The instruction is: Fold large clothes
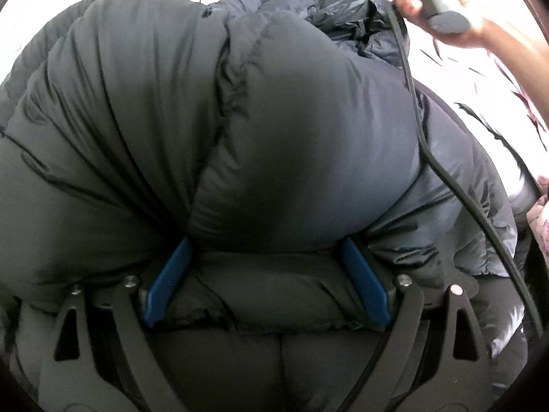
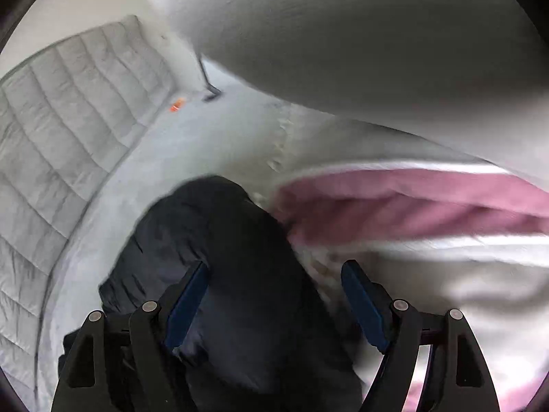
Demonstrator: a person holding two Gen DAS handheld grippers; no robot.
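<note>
A black puffer jacket point(image 1: 240, 120) fills the left wrist view in big padded rolls. My left gripper point(image 1: 267, 281) points down into it, and its blue pads point(image 1: 168, 281) press on both sides of a thick padded fold, so it is shut wide on the jacket. In the right wrist view, which is blurred by motion, part of the same jacket point(image 2: 212, 240) lies on a pale grey surface. My right gripper point(image 2: 276, 305) hovers over it, open, with its right pad clear of the cloth. A hand point(image 1: 456, 27) grips the right gripper's handle at the top right of the left wrist view.
A grey quilted cover point(image 2: 68, 120) lies at the left. Pink and white cloth point(image 2: 411, 202) is bunched at the right. A large pale blurred shape point(image 2: 343, 34) hangs across the top. A black cable point(image 1: 446, 178) runs over the jacket. A small orange item point(image 2: 176, 104) sits far back.
</note>
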